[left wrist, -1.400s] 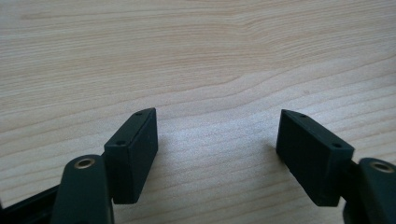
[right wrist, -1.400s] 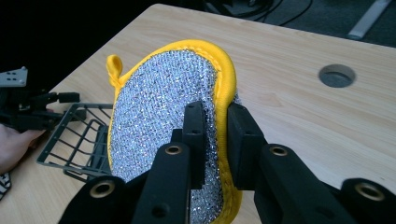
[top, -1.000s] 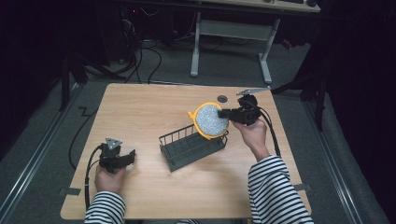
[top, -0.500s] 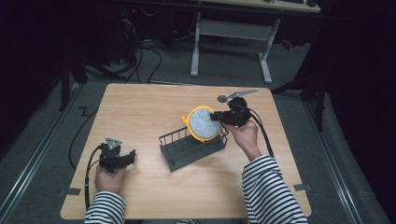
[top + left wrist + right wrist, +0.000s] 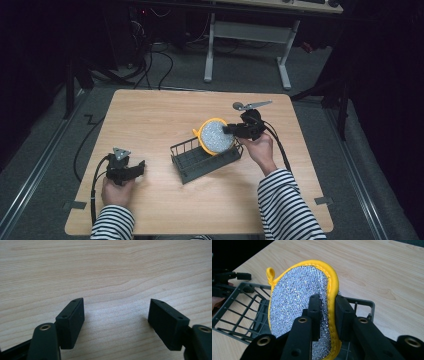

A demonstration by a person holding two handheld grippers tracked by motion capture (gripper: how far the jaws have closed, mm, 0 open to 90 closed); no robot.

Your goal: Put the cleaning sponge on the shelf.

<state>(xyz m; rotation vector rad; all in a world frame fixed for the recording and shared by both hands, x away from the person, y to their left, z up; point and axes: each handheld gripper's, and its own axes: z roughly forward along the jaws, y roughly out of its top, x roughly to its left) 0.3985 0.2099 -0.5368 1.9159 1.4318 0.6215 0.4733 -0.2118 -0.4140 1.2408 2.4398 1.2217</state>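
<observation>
A round scouring pad with a silver face and a yellow rim hangs upright over the right end of a dark wire basket. My right gripper is shut on the pad's edge; in the right gripper view the pad is pinched between the jaws, with the basket below it. My left gripper rests near the table's front left, open, and in the left gripper view its fingers are wide apart over bare wood.
The basket stands at the middle of the wooden table. A small grey tool with a round end lies at the back right. Cables trail from both grippers. A desk frame stands beyond the table.
My right gripper has carried the pad leftward and down, from beside the basket's right end to over the basket. The left gripper has stayed in place.
</observation>
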